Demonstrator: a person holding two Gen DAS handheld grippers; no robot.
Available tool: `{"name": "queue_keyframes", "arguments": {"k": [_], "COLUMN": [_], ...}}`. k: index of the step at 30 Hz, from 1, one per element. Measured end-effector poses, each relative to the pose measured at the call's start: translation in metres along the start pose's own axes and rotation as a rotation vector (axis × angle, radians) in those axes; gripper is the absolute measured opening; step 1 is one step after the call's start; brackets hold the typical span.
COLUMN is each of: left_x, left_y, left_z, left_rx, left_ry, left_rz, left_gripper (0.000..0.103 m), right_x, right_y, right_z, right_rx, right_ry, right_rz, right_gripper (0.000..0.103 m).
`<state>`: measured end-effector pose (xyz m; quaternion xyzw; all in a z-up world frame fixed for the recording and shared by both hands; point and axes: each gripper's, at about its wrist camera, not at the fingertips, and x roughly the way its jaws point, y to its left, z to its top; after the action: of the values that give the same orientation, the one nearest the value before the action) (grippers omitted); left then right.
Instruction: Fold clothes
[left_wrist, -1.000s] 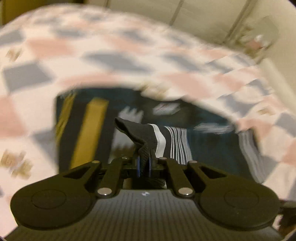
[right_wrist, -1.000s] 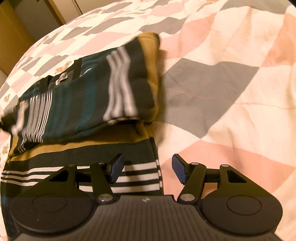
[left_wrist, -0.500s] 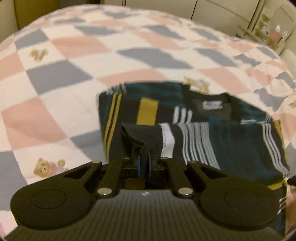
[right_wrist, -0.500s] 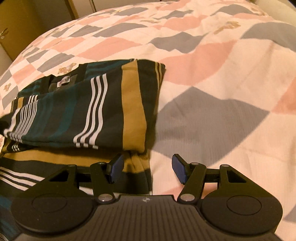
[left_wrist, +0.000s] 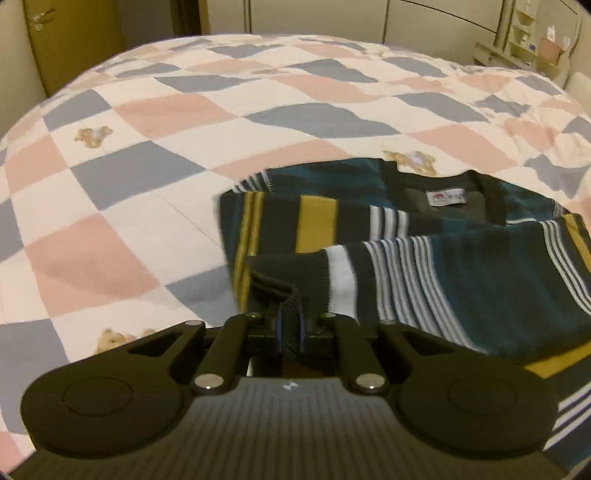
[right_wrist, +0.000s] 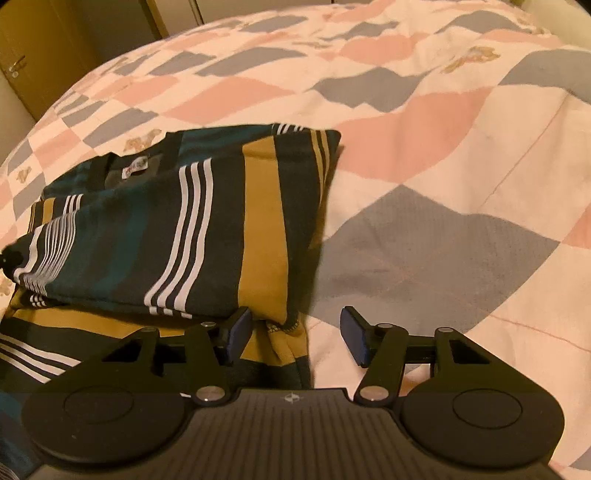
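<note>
Colours: a dark teal, black, mustard and white striped sweater (left_wrist: 454, 266) lies on a bed (left_wrist: 155, 155) covered by a quilt of pink, grey and cream squares with small teddy bear prints.
Where the sweater is: near the foot of both views, body flat on the quilt, one sleeve (right_wrist: 155, 236) drawn across the chest; the neck label (left_wrist: 447, 197) faces up.
Left hand-held gripper (left_wrist: 290, 328): closed tight on the ribbed cuff (left_wrist: 280, 291) of that sleeve, holding it just above the sweater's body.
Right hand-held gripper (right_wrist: 291, 334): spread wide and holding nothing, low over the sweater's side edge, blue pads (right_wrist: 352, 334) either side of a bunched mustard fold.
Step in hand: it looks like the sleeve fold, with the cuff carried across but not yet laid down.
Next move: probably set the cuff flat and let go, then pinch the edge on the right side without dragging the layers.
Around: a wooden door (left_wrist: 74, 37), pale cupboards and a cluttered shelf (left_wrist: 532, 40) beyond the bed.
In the way: nothing lies on the quilt beside the sweater.
</note>
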<state>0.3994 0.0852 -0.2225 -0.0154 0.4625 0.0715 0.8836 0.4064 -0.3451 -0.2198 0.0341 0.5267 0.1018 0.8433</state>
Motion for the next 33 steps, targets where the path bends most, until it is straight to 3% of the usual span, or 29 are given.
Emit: {"name": "queue_keyframes", "arguments": {"k": [2,5,8,10,13,18,21,25,27,30,33], "left_x": [0.013,0.009,-0.001,-0.011,-0.03,-0.009,0.018,0.007,0.01,0.032,0.029], "left_y": [0.002,0.0,0.005,0.015,0.018,-0.023,-0.025,-0.021,-0.024,-0.027,-0.022], "left_z": [-0.005,-0.004,-0.002,-0.002,0.002,0.004,0.005,0.02,0.026,0.025,0.024], "left_rx": [0.027,0.052,0.026,-0.027,-0.072,0.096,0.095,0.08,0.098,0.153,0.115], "left_ry": [0.051,0.049,0.063,0.058,0.026,0.058,0.122,0.052,0.042,0.099,0.102], "left_rz": [0.031,0.052,0.093,0.137,0.08,-0.019,-0.001,-0.005,-0.023,0.022,0.025], "left_gripper": [0.01,0.01,0.018,0.018,0.012,0.015,0.017,0.016,0.017,0.017,0.016], "right_x": [0.001,-0.003,-0.01,-0.014,-0.013,0.018,0.019,0.008,0.015,0.032,0.02], "right_y": [-0.002,-0.004,-0.005,-0.005,-0.003,0.005,0.0,-0.002,0.0,0.001,-0.001], "right_z": [0.0,0.001,0.004,0.006,0.013,0.019,0.022,0.032,0.034,0.031,0.027], "right_rx": [0.01,0.03,0.048,0.066,0.099,0.08,0.106,0.104,0.093,0.075,0.116], "right_ry": [0.005,-0.019,-0.064,-0.095,-0.127,-0.024,-0.014,-0.091,-0.075,0.006,-0.03], "right_rz": [-0.002,0.011,0.031,0.048,0.105,0.07,0.06,0.089,0.088,0.018,0.039], "right_gripper": [0.056,0.056,0.054,0.051,0.04,0.038,0.038,0.038,0.038,0.038,0.038]}}
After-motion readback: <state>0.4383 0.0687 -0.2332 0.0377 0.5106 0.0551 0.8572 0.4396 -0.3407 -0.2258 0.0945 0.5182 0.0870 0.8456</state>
